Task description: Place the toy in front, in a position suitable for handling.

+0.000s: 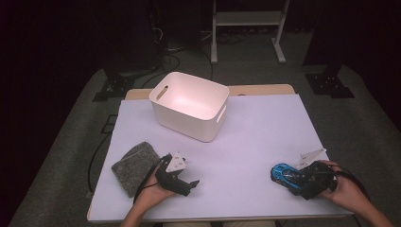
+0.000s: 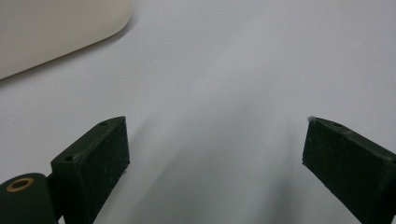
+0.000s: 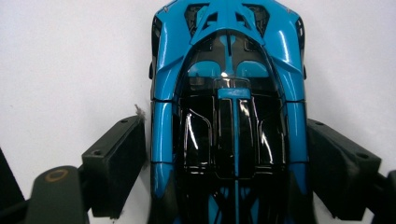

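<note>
The right gripper straddles a glossy blue-and-black toy sports car at the white table sheet's 4 o'clock corner; its jaws flank the car's sides, apparently touching. The left gripper, at 7 o'clock, holds its jaws wide apart over bare sheet, just beside a grey felt pad. A white plastic handled bin stands at 12 o'clock.

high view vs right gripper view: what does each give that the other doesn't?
High view alone: the white bin, the grey cloth and the left gripper.

Right gripper view alone: the black pads sit along both sides of the toy car, with a thin gap on one side; its black roof and panel lines read clearly.

Both: the blue toy car between the right gripper jaws, on the white table cover.
</note>
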